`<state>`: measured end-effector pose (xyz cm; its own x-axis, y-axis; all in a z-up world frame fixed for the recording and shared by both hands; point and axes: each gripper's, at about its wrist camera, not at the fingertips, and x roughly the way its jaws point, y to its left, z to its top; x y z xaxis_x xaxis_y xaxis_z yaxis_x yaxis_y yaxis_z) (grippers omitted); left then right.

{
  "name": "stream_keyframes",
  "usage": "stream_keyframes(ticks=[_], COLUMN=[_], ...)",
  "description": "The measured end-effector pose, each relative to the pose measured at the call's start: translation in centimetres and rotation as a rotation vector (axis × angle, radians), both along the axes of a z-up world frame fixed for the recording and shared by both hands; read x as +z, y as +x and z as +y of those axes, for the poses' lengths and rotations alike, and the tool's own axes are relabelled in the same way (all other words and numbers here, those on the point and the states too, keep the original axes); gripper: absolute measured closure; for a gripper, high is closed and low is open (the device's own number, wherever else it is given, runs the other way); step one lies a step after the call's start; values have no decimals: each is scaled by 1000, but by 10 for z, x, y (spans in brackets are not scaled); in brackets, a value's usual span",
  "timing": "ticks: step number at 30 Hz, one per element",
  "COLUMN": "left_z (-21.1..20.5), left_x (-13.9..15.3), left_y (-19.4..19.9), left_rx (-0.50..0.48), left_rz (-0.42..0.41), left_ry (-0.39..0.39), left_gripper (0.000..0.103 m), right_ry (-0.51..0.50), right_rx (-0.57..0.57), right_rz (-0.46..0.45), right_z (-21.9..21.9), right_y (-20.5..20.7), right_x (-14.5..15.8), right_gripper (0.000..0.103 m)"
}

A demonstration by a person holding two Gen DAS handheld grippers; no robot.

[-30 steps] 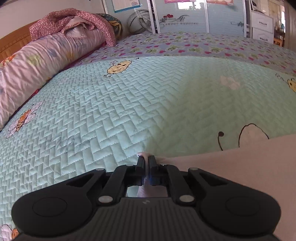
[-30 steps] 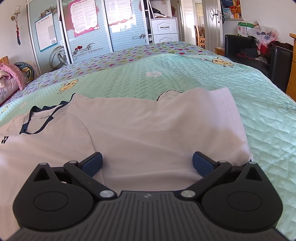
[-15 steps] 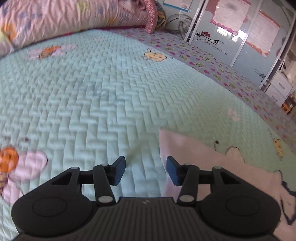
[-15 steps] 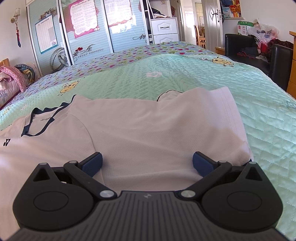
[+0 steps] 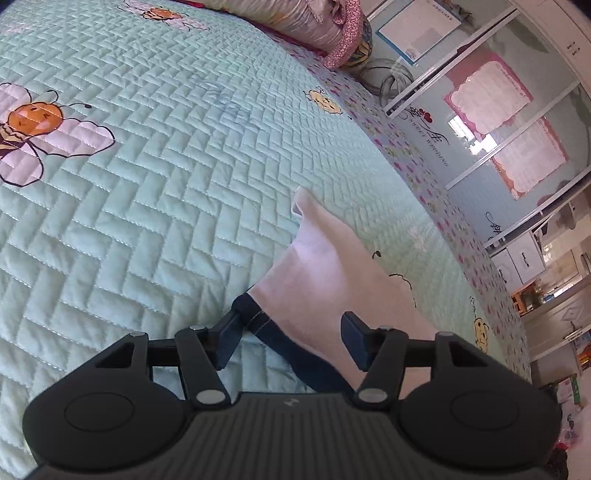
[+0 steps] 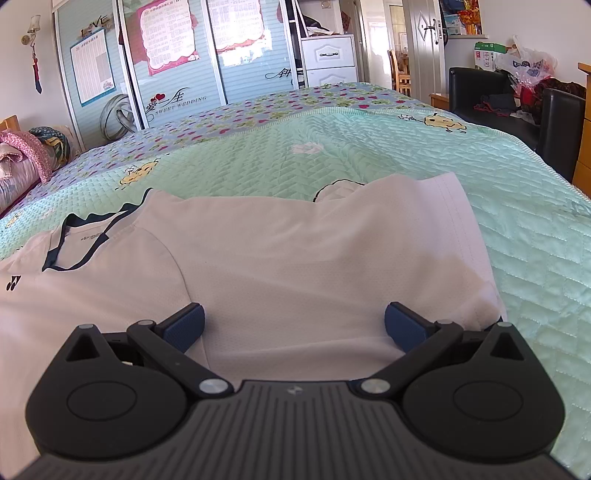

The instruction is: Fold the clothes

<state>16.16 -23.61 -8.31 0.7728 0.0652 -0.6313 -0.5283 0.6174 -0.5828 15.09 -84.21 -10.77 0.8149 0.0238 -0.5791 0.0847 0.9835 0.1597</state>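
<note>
A white shirt (image 6: 295, 251) with a navy V collar (image 6: 85, 240) lies flat on the green quilted bedspread (image 6: 517, 221). My right gripper (image 6: 295, 326) hovers over its lower part, open wide, with cloth under the gap and nothing pinched. In the left wrist view one white sleeve (image 5: 325, 266) with a navy cuff (image 5: 269, 332) stretches away across the bedspread (image 5: 147, 184). My left gripper (image 5: 291, 341) is over that cuff with its jaws opening. The sleeve lies loose between the fingers, and the pads do not press on it.
A rolled pink quilt and bedding (image 5: 295, 11) lie along one side of the bed. Sliding wardrobe doors (image 6: 166, 62) and a white drawer unit (image 6: 328, 59) stand beyond the far edge. A black armchair (image 6: 517, 107) with bags is at the right.
My left gripper let go of the sleeve's tip, opened, rolled and slid back along the sleeve to the cuff. The right gripper and the shirt's body stayed put.
</note>
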Motion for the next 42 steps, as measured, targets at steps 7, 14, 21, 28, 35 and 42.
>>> stream_keyframes(ticks=[7,14,21,28,35,42], left_z=[-2,6,18,-20,4,4], left_x=[6,13,19,40,4,30], left_y=[-4,-24,-31,25,70,47], left_rx=[50,92,136,-184,-149,-25], left_rz=[39,78,87,-70,91,99], left_ry=[79,187,277,212,260,370], left_gripper=[90,95,97,59,99,75], right_ry=[1,-1,-3,-8,-4,-8], right_rx=[0,0,0,1,1,1], right_rz=[0,1,1,3,1,3], right_z=[-1,-1,-1,0,0,0], right_y=[-1,-1,0,0,0,1], right_x=[0,0,0,-1,-1,-1], right_gripper=[0,0,0,0,0,0])
